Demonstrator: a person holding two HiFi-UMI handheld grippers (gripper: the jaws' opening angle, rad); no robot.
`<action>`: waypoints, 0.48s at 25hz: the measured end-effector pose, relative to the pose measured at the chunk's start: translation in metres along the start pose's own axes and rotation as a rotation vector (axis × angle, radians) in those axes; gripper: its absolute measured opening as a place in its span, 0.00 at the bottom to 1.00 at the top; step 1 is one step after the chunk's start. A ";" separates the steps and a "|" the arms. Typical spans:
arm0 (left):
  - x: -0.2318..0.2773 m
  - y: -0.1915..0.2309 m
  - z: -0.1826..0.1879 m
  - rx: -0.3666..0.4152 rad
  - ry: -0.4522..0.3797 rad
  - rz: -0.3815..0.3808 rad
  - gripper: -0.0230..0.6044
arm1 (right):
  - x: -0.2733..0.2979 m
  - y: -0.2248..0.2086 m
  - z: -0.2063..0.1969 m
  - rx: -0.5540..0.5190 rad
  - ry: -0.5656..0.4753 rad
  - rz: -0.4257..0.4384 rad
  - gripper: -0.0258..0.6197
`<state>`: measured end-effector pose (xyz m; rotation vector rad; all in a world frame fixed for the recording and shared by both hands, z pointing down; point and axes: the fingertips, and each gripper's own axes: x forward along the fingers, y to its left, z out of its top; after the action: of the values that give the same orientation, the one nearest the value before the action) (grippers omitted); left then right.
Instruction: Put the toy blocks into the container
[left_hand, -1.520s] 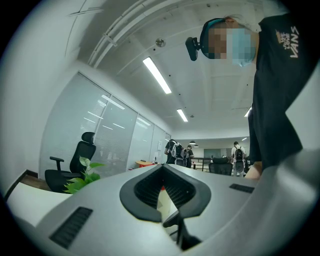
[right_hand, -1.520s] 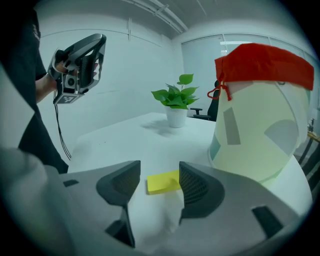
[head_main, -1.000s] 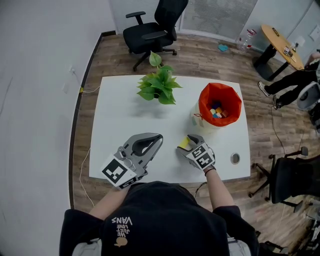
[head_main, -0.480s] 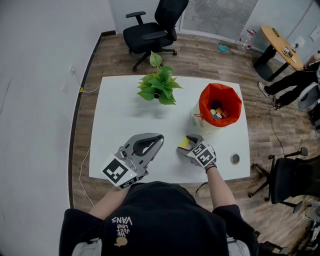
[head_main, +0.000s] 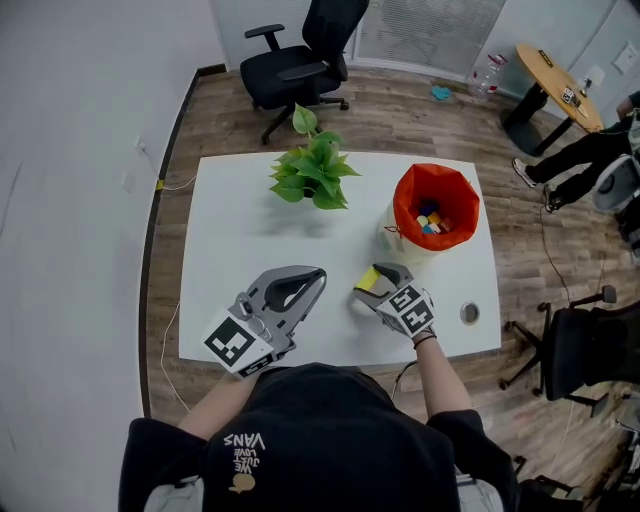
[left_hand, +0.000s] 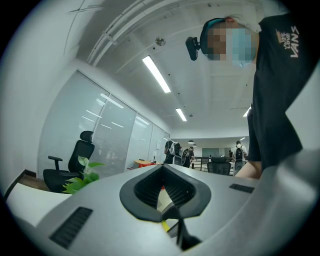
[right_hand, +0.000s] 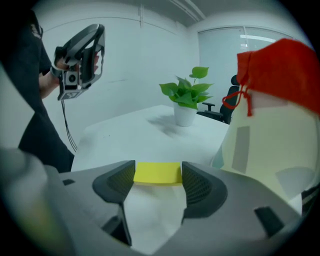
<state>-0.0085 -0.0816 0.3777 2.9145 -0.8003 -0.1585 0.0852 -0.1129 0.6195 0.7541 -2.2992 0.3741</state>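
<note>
The right hand-held gripper (head_main: 368, 286) pinches a flat yellow toy block (right_hand: 157, 173) over the white tabletop (head_main: 240, 230), near the cream container with a red liner (head_main: 404, 196). The left hand-held gripper (head_main: 317, 273) is pressed together on nothing.

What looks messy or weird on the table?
Nothing stands out. The plant and the red-topped container stand upright, with blocks inside and nothing spilled. The right gripper holds one yellow block between its jaws.
</note>
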 end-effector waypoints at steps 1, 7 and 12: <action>0.002 -0.001 0.000 -0.001 0.001 -0.007 0.05 | -0.007 -0.001 0.007 0.014 -0.017 -0.010 0.50; 0.016 -0.010 0.000 -0.014 -0.003 -0.059 0.05 | -0.046 -0.002 0.036 -0.005 -0.077 -0.065 0.50; 0.028 -0.015 -0.001 -0.021 -0.006 -0.098 0.05 | -0.080 -0.008 0.059 -0.036 -0.143 -0.126 0.50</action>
<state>0.0230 -0.0831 0.3746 2.9362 -0.6526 -0.1834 0.1073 -0.1125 0.5222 0.9289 -2.3687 0.2277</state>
